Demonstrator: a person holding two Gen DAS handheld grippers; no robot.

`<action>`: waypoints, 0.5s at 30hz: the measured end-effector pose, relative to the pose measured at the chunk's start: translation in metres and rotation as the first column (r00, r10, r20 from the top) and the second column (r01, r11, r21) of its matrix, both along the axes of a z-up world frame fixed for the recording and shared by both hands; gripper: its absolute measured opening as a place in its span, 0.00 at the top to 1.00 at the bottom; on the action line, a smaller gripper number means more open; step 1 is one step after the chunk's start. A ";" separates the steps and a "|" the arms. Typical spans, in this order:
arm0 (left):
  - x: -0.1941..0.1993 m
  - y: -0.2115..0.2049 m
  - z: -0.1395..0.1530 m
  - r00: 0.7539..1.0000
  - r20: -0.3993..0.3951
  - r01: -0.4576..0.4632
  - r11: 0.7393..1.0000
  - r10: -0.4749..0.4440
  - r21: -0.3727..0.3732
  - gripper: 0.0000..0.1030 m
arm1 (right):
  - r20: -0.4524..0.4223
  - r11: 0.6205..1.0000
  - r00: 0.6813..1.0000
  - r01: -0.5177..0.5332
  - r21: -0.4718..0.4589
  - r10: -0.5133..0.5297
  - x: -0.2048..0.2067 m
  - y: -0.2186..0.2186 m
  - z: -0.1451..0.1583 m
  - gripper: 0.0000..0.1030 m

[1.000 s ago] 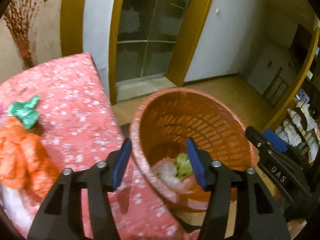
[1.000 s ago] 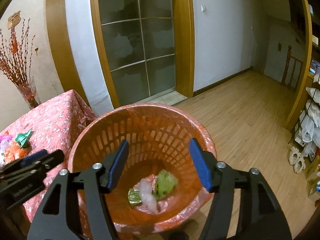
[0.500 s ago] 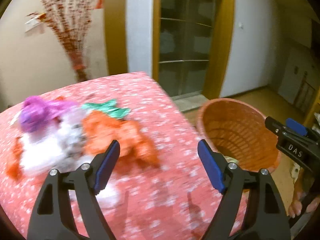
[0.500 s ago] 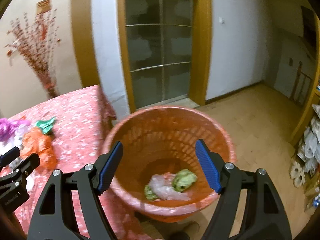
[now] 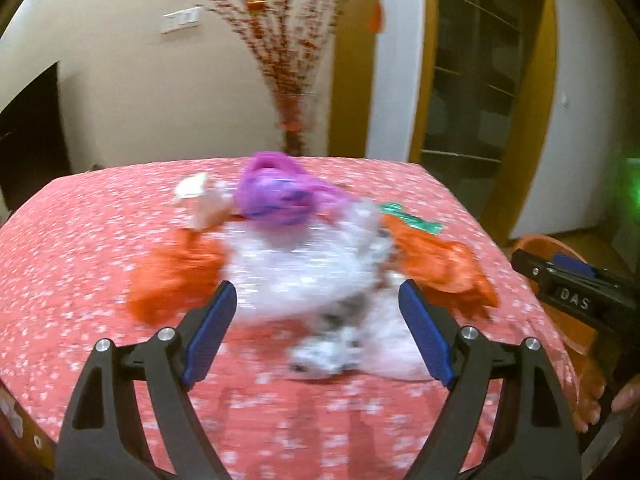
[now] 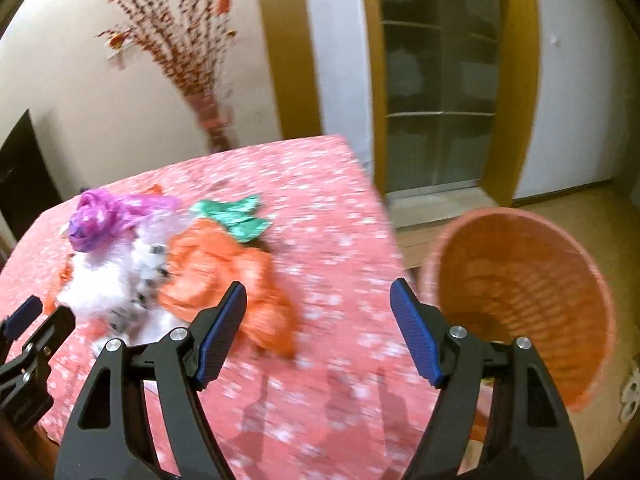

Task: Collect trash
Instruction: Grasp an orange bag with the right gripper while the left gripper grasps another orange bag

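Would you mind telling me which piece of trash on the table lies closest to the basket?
The orange bag at the pile's right edge, beside the green wrapper; the basket stands right of it.

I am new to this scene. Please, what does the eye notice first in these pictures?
A heap of crumpled trash, orange, white and purple, lies in the middle of the pink table. An orange basket stands beside the table's right edge. Both grippers, left and right, hang empty above the cloth.
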State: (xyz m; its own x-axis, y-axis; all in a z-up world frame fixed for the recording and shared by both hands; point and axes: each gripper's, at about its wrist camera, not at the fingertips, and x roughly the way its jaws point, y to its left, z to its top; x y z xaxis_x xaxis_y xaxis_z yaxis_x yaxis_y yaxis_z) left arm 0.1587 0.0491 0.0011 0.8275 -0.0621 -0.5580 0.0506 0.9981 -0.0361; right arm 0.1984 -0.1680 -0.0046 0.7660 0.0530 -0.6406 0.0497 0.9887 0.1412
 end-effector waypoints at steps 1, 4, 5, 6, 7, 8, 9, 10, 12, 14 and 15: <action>0.002 0.008 0.001 1.000 -0.001 -0.019 1.000 0.019 -0.006 0.21 | -0.009 1.000 1.000 -0.010 0.006 0.010 0.006 0.006 -0.001 0.31; 0.002 0.029 -0.001 0.998 -0.007 -0.062 0.998 0.062 -0.022 0.21 | -0.019 0.999 0.999 -0.043 0.019 0.044 0.020 0.022 -0.003 0.33; 0.003 0.035 -0.002 0.997 -0.013 -0.075 0.997 0.075 -0.029 0.21 | -0.020 0.999 0.999 -0.050 0.014 0.050 0.025 0.027 -0.004 0.33; 0.002 0.041 -0.003 0.996 -0.018 -0.084 0.996 0.083 -0.036 0.21 | -0.029 0.998 0.998 -0.056 0.005 0.056 0.031 0.032 -0.006 0.34; 0.004 0.047 -0.005 0.995 -0.025 -0.093 0.995 0.092 -0.045 0.21 | -0.039 0.998 0.997 -0.061 0.001 0.061 0.035 0.034 -0.008 0.35; 0.005 0.050 -0.006 0.995 -0.031 -0.099 0.994 0.098 -0.050 0.21 | -0.058 0.998 0.996 -0.068 0.001 0.068 0.042 0.038 -0.013 0.35; 0.005 0.054 -0.007 0.994 -0.037 -0.107 0.993 0.105 -0.056 0.21 | -0.077 0.997 0.994 -0.075 0.004 0.075 0.046 0.039 -0.016 0.36; 0.005 0.057 -0.008 0.993 -0.040 -0.110 0.992 0.108 -0.059 0.21 | -0.105 0.996 0.991 -0.083 0.011 0.084 0.051 0.040 -0.022 0.38; 0.005 0.062 -0.009 0.992 -0.047 -0.116 0.991 0.114 -0.066 0.21 | -0.156 0.995 0.983 -0.097 0.037 0.101 0.059 0.041 -0.032 0.46; 0.005 0.065 -0.010 0.992 -0.051 -0.122 0.990 0.119 -0.069 0.21 | -0.181 0.993 0.977 -0.105 0.060 0.114 0.061 0.040 -0.039 0.55; 0.005 0.067 -0.011 0.991 -0.054 -0.126 0.990 0.122 -0.070 0.21 | -0.193 0.992 0.974 -0.106 0.073 0.118 0.062 0.039 -0.042 0.62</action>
